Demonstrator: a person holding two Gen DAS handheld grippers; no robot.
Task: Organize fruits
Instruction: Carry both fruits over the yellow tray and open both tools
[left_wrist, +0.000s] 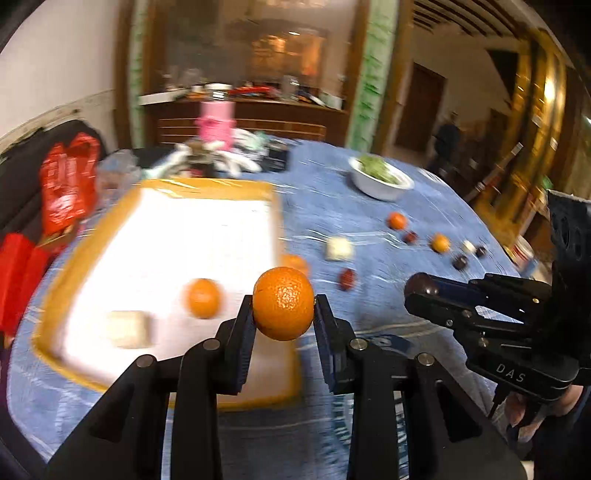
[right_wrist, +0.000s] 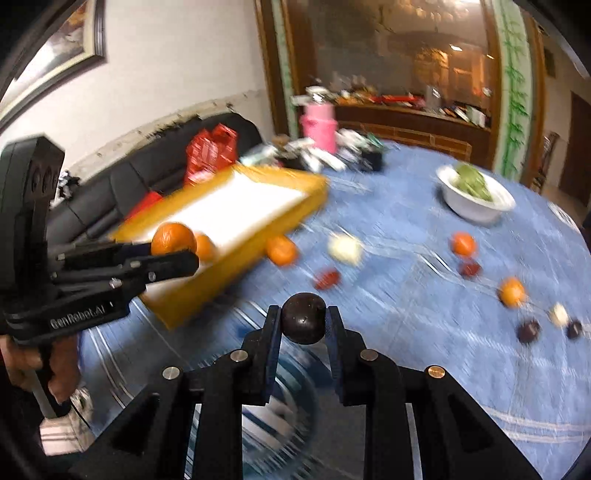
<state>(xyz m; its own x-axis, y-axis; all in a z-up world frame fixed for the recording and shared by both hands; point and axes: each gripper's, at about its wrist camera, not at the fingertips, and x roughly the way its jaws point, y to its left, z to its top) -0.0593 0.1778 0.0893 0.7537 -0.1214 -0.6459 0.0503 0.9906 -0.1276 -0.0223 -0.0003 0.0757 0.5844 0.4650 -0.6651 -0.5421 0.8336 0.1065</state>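
Observation:
My left gripper (left_wrist: 283, 300) is shut on an orange (left_wrist: 283, 314) and holds it in the air over the near corner of a yellow-rimmed tray (left_wrist: 55, 295) with a white floor. Another orange (left_wrist: 203, 298) and a pale block (left_wrist: 129, 328) lie in that tray. My right gripper (right_wrist: 303, 312) is shut on a dark round fruit (right_wrist: 303, 326) above the blue tablecloth (right_wrist: 424, 350). Each gripper shows in the other's view: the left gripper (right_wrist: 173, 253) with its orange (right_wrist: 171, 238), the right gripper (left_wrist: 415, 295) with the dark fruit (left_wrist: 421, 283).
Loose oranges (right_wrist: 463, 243), a red fruit (right_wrist: 327, 278), dark fruits (right_wrist: 528, 330) and pale blocks (right_wrist: 345, 249) are scattered over the cloth right of the tray. A white bowl of greens (right_wrist: 476, 201) stands at the far right. A pink container (right_wrist: 319, 125), clutter and red bags (left_wrist: 68, 184) lie beyond.

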